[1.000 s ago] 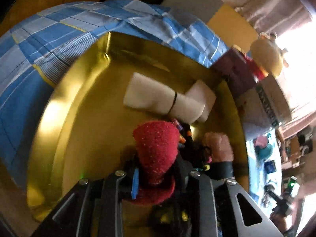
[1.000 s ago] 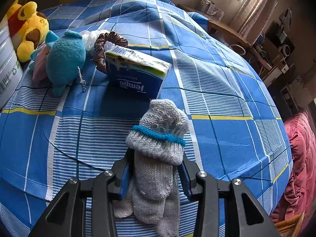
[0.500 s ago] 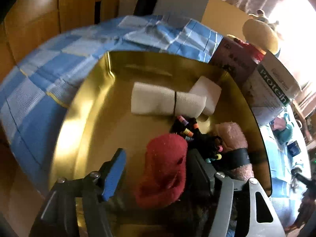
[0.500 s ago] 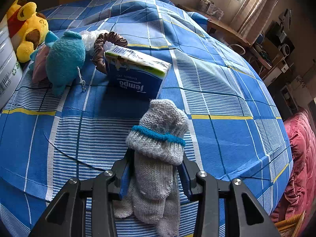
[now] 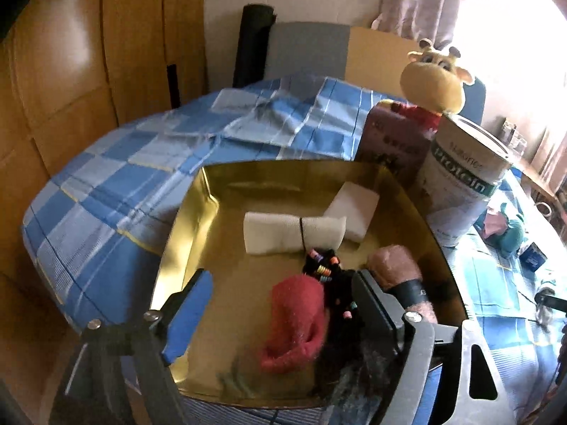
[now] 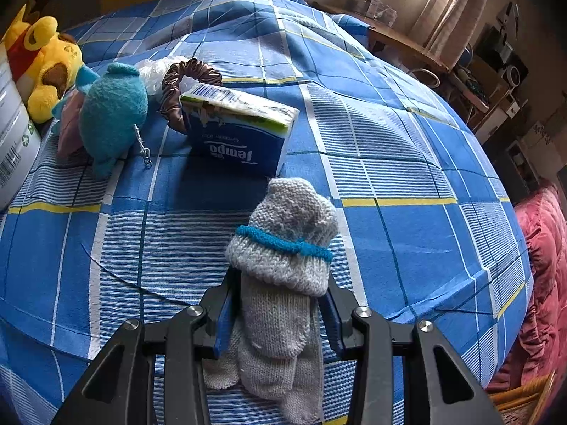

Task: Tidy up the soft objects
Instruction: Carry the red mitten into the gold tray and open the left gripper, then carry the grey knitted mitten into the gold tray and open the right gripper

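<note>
- The left gripper [image 5: 280,313] had just been opening; its jaws stood wide, and the red sock [image 5: 297,318] lay freed, apparently untouched, in the gold tray [image 5: 184,219].
- The right gripper [image 6: 278,313] pinched the grey knitted socks [image 6: 283,272] mid-bundle over the bedspread [image 6: 407,163]; they looked light and floppy, best held there.

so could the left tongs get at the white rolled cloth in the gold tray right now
Probably yes. The left tongs have just been opening and hold nothing, and the white rolled cloth lies uncovered in the gold tray just beyond the red sock.
</note>
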A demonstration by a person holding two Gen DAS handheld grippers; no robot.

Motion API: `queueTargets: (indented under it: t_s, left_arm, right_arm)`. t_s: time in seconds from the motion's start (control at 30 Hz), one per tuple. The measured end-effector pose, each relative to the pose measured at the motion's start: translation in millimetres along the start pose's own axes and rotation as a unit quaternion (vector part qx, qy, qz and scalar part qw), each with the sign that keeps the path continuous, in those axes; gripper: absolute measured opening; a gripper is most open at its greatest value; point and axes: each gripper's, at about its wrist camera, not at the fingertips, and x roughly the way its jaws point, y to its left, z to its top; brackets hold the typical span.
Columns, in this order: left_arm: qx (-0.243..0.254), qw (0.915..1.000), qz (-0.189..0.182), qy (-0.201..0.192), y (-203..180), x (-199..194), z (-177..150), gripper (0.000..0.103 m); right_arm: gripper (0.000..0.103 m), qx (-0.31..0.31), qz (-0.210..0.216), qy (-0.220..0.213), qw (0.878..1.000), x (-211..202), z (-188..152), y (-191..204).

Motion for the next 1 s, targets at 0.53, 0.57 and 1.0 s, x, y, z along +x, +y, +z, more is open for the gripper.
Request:
queueTargets:
  t_s: [0.53,0.57,1.0]
  left_arm:
    - [0.002,0.9996,-0.026,-0.015,-2,-4,-2,0.099]
    - [0.003,0.9995,-0.027,-0.014,-2,-4,-3,0.099]
    - [-0.021,0.9981,-0.057,0.001,13,8,2,0.099]
  right_arm:
    - [0.04,0.036,0.01,0.004,0.999,2,3,-13]
    - [0.04,0.037,0.008,0.003,0.999,1,2,-13]
    - [0.037,0.079,-0.001,-0.033,0.996,-33,31,-27]
